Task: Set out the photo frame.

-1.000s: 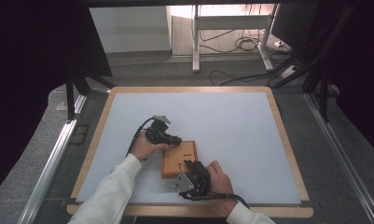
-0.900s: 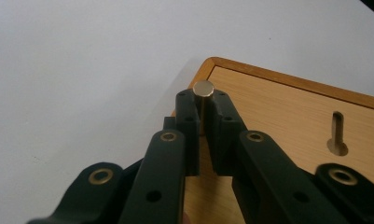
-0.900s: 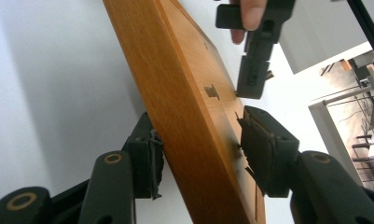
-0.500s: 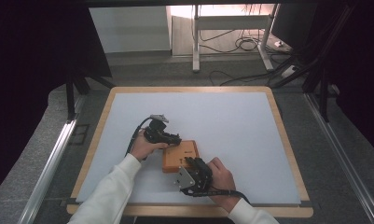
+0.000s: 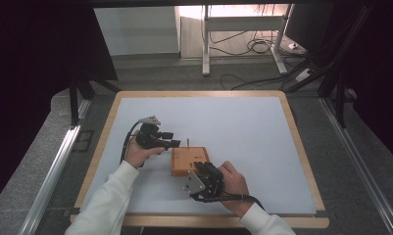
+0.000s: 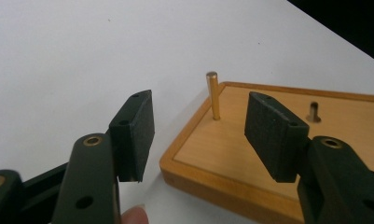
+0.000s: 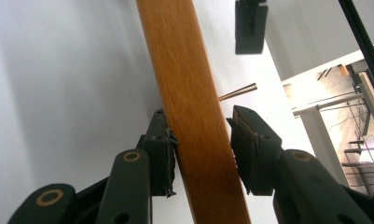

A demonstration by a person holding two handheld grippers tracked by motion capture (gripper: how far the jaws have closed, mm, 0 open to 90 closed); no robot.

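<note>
A flat wooden board (image 5: 188,161) lies on the white mat, with a thin brass pin (image 5: 187,143) upright at its far left corner. My left gripper (image 5: 173,139) is just left of the pin. Its jaws have just been opening and now stand open (image 6: 198,135). The pin (image 6: 213,95) is beyond the gap and nothing is between the pads. A short peg (image 6: 314,112) sits farther along the board (image 6: 250,154). My right gripper (image 5: 200,169) is at the board's near edge. Its jaws have just been closing across the board's thickness (image 7: 194,116), and the pads (image 7: 159,154) meet it.
The white mat (image 5: 243,127) has a wooden frame (image 5: 302,147) around it and is bare to the right and far side. Black posts stand at both sides of the table. Beyond it are a desk leg (image 5: 205,39) and floor cables (image 5: 255,46).
The left gripper has let go of the pin, opened and drawn back a little to the left. The pin stays upright in the board. The right hand has barely moved.
</note>
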